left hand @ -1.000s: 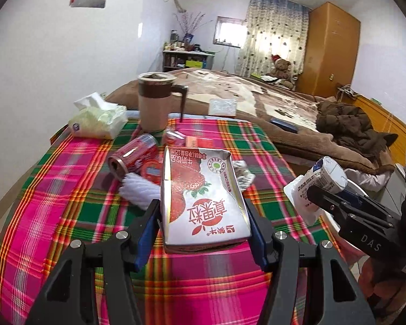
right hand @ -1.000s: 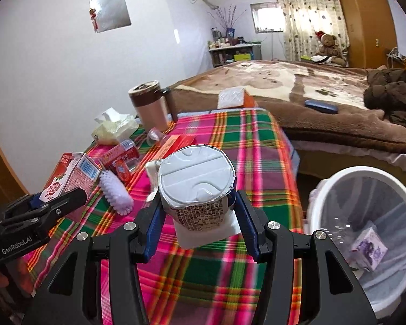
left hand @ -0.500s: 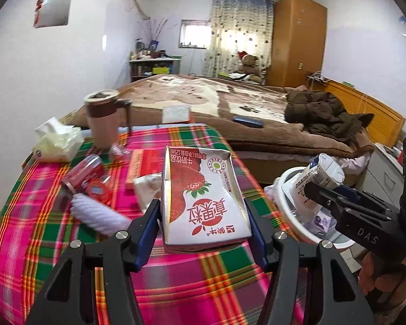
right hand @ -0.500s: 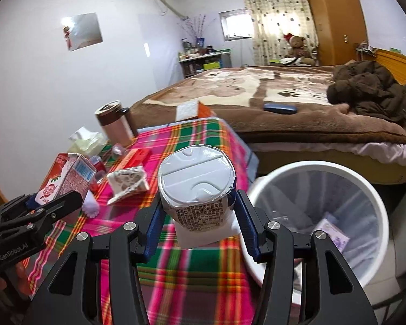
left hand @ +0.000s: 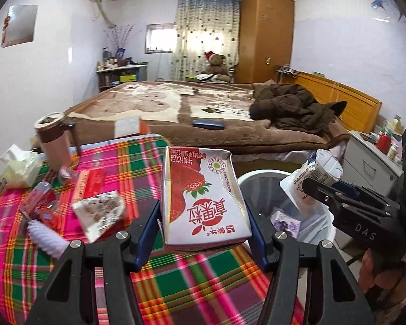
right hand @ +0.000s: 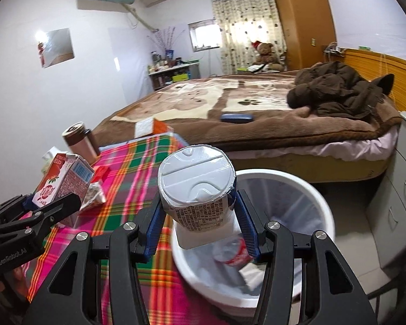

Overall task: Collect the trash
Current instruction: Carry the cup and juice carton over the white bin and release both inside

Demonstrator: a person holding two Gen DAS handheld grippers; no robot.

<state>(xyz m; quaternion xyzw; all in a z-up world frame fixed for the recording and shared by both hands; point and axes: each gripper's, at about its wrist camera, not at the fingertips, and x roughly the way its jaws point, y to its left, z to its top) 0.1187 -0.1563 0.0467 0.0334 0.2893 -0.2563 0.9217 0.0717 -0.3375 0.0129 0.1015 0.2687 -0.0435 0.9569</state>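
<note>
My left gripper (left hand: 204, 216) is shut on a strawberry milk carton (left hand: 203, 195), held above the right edge of the plaid table (left hand: 138, 168). My right gripper (right hand: 197, 211) is shut on a white yogurt cup (right hand: 196, 187) with a foil lid, hanging over the near rim of the white trash bin (right hand: 319, 205). Seen from the left wrist, the bin (left hand: 259, 174) sits just past the carton, with the yogurt cup (left hand: 322, 169) and right gripper (left hand: 319, 187) above it. The carton (right hand: 61, 181) shows at the left of the right wrist view.
On the table lie a snack wrapper (left hand: 98, 212), a crushed red can (left hand: 39, 203), a red packet (left hand: 88, 185), a white brush (left hand: 47, 237), a tissue pack (left hand: 19, 166) and a brown mug (left hand: 54, 140). Wrappers lie inside the bin. A bed (left hand: 203, 108) stands behind, grey drawers (right hand: 398, 189) at right.
Both grippers have swung right with their loads, from over the table to the bin. The yogurt cup now hangs over the bin's rim; the carton has reached the table's right edge.
</note>
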